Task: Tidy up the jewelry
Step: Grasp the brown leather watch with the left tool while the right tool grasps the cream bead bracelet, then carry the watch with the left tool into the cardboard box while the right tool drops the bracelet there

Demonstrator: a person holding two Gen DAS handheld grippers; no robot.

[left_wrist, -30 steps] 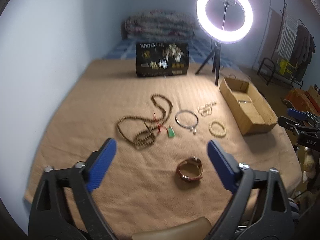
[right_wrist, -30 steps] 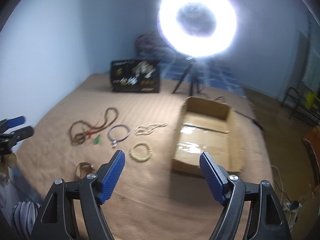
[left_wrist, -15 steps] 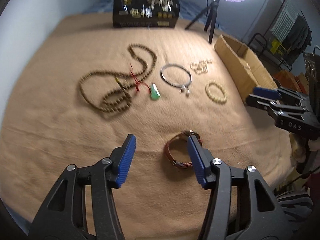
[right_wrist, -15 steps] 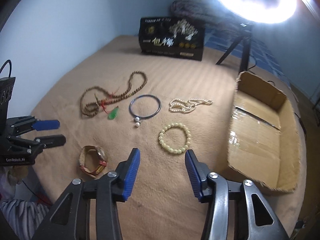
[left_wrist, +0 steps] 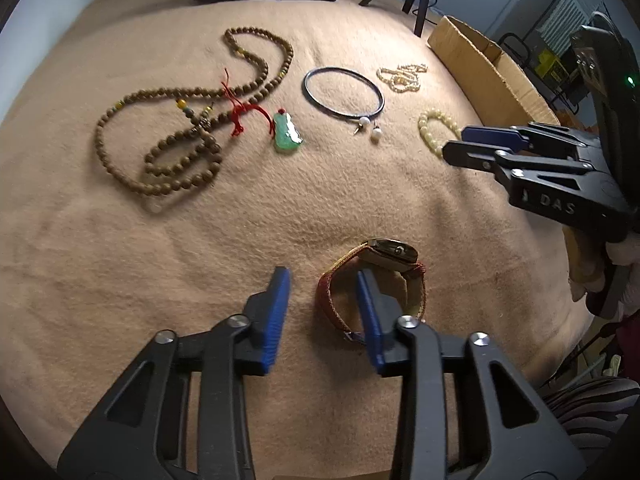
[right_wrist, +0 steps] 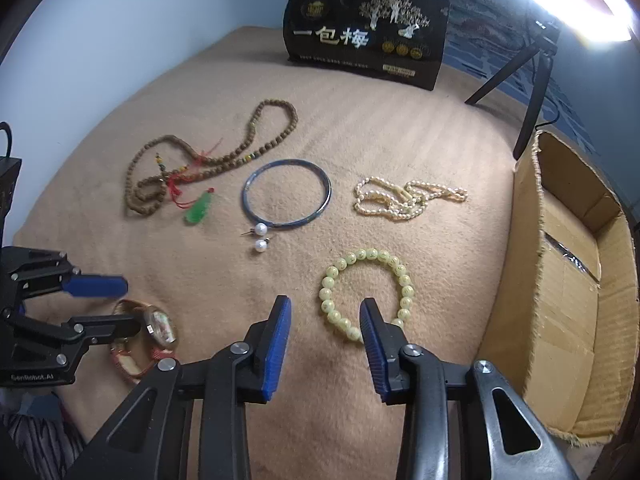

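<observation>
Jewelry lies on a tan blanket (left_wrist: pixel 120 264). My left gripper (left_wrist: pixel 322 280) is open, low over a red-strapped watch (left_wrist: pixel 400 256); its right finger sits inside the strap loop, the left finger outside it. My right gripper (right_wrist: pixel 324 312) is open over a pale yellow bead bracelet (right_wrist: pixel 366 256), its right finger inside the ring. Farther back lie a brown bead necklace (right_wrist: pixel 264 140), a green pendant (right_wrist: pixel 199 209), a blue bangle (right_wrist: pixel 320 204), two pearl earrings (right_wrist: pixel 260 238) and a pearl strand (right_wrist: pixel 404 198). The watch also shows in the right wrist view (right_wrist: pixel 160 326).
An open cardboard box (right_wrist: pixel 576 280) stands at the blanket's right edge. A black printed package (right_wrist: pixel 366 34) stands at the back. A ring light tripod (right_wrist: pixel 532 80) stands behind the box. The blanket's front edge is close below both grippers.
Both grippers have come down and forward and narrowed their jaws. The left now straddles the watch strap; the right now straddles the yellow bracelet's near side.
</observation>
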